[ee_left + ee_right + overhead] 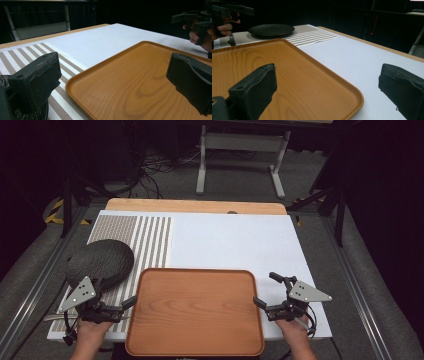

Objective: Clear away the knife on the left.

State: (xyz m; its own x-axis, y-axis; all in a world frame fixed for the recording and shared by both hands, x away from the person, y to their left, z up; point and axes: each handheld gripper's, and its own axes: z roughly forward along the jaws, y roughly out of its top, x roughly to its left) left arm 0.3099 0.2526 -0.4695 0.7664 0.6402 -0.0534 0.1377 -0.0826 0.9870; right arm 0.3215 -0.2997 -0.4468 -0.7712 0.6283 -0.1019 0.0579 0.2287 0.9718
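Observation:
An empty wooden tray point(195, 312) lies at the table's front middle. My left gripper point(114, 293) is open at the tray's left edge. In the left gripper view point(112, 72), one jaw hangs over the striped mat and the other over the tray point(140, 82), pressing on nothing. My right gripper point(266, 289) is open at the tray's right edge. In the right gripper view point(327, 77), one jaw is over the tray point(274, 62) and the other over the white cover. A dark round plate point(100, 262) point(271, 30) sits on the mat behind the left gripper.
A striped placemat point(150, 240) covers the table's left part and a white cover point(235, 242) the rest. A thin metal piece point(52, 317) lies at the mat's front left corner. Metal rails point(357, 285) run along both sides. A white stand point(240, 142) and cables are beyond the far edge.

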